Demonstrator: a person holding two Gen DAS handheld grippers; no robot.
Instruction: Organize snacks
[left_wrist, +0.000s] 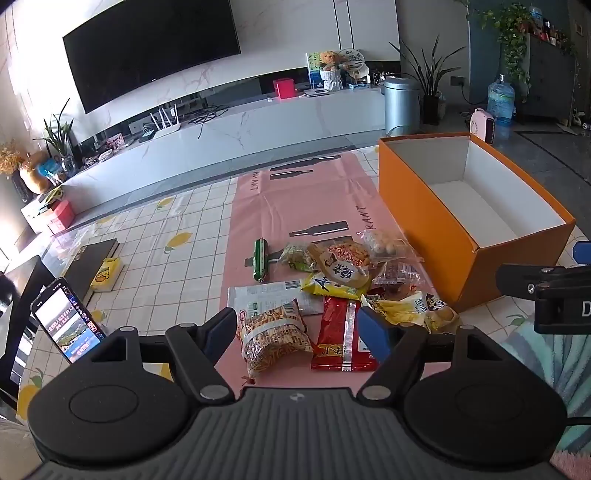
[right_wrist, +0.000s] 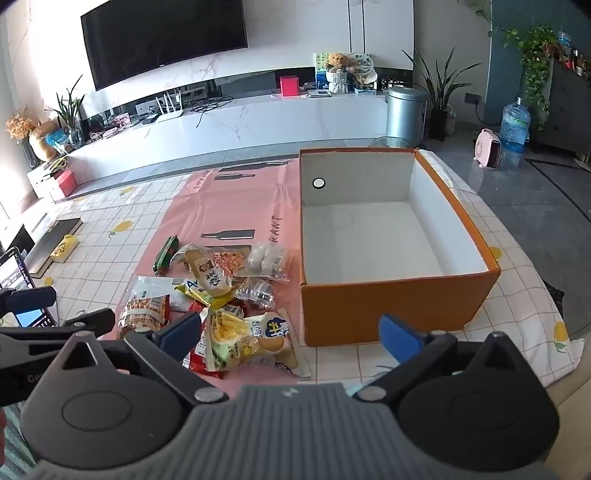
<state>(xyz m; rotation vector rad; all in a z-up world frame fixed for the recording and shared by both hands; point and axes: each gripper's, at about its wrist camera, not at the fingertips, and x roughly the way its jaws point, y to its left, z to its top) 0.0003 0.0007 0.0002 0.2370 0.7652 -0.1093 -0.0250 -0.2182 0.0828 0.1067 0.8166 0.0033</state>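
Note:
A heap of snack packets lies on a pink mat (left_wrist: 295, 206): a noodle-snack bag (left_wrist: 273, 339), a red packet (left_wrist: 341, 336), a yellow chip bag (right_wrist: 251, 341), a green sausage (left_wrist: 260, 260). An orange box (right_wrist: 391, 306) with a white, empty inside stands to their right. My left gripper (left_wrist: 299, 330) hovers open above the noodle bag and red packet, touching neither. My right gripper (right_wrist: 290, 330) is open near the chip bag and the box's front corner, holding nothing. Part of the right gripper (left_wrist: 546, 284) shows at the left wrist view's right edge.
The table carries a tiled lemon-print cloth (left_wrist: 177, 236). A phone (left_wrist: 66, 325) leans at the left, beside a dark book (left_wrist: 92, 262) and a yellow packet (left_wrist: 105, 275). Beyond the table are a TV bench (left_wrist: 258, 125) and a metal bin (left_wrist: 400, 105).

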